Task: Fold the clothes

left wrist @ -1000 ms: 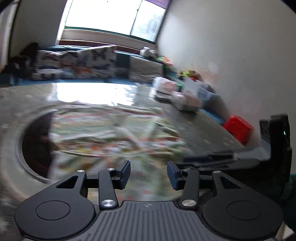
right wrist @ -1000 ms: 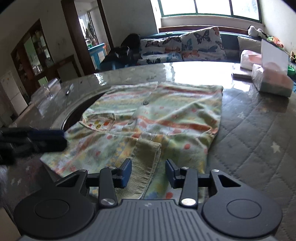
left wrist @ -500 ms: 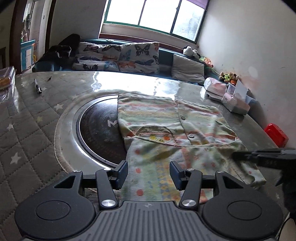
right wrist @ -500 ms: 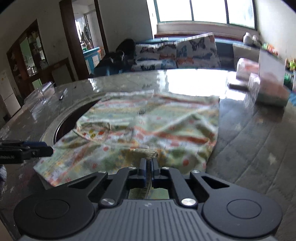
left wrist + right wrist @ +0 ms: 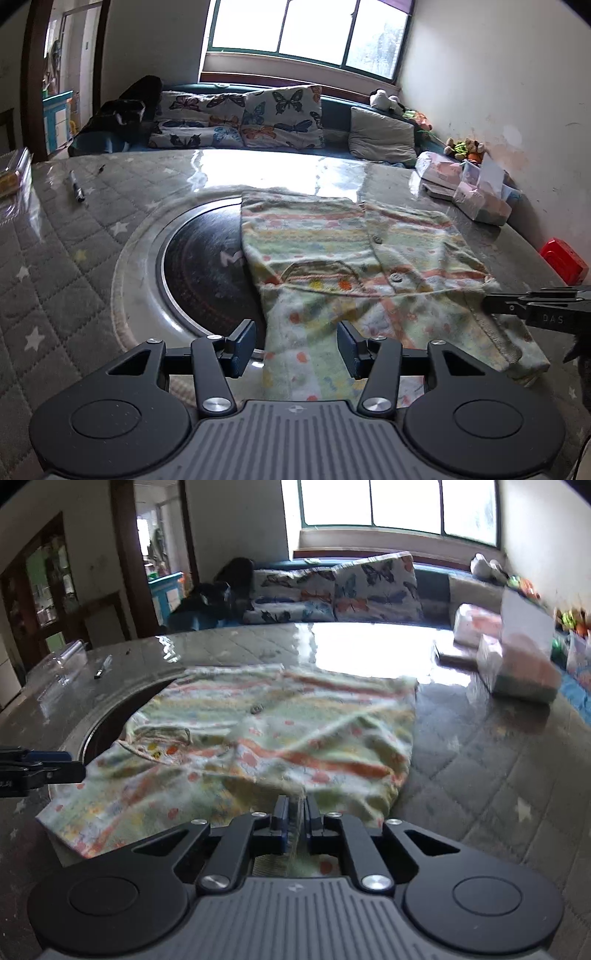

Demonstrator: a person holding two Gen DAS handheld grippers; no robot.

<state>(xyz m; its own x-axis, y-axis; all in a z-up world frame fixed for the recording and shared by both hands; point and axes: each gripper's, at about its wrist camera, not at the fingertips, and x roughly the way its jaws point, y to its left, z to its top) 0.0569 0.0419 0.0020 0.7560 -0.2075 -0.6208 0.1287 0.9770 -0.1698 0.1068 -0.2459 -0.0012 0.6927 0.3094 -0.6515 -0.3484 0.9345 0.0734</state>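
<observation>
The shirt (image 5: 354, 266) lies spread on the surface (image 5: 74, 258). The right hand-held gripper (image 5: 295, 812) pinches its cuff at 6 o'clock, jaws easing apart, so the cuff may slip. The left hand-held gripper (image 5: 295, 343) gapes empty.

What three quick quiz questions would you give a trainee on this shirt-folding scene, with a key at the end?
1. True or false: the left gripper is clamped on the garment.
2. What does one side of the garment lie over? A) a round dark inset B) a tray C) a pillow
3. What is between the pads of the right gripper?

Key: 1 false, its jaws stand apart and grip nothing. 2 A. 3 the garment's cloth; those jaws are just opening with the cloth between them.
</observation>
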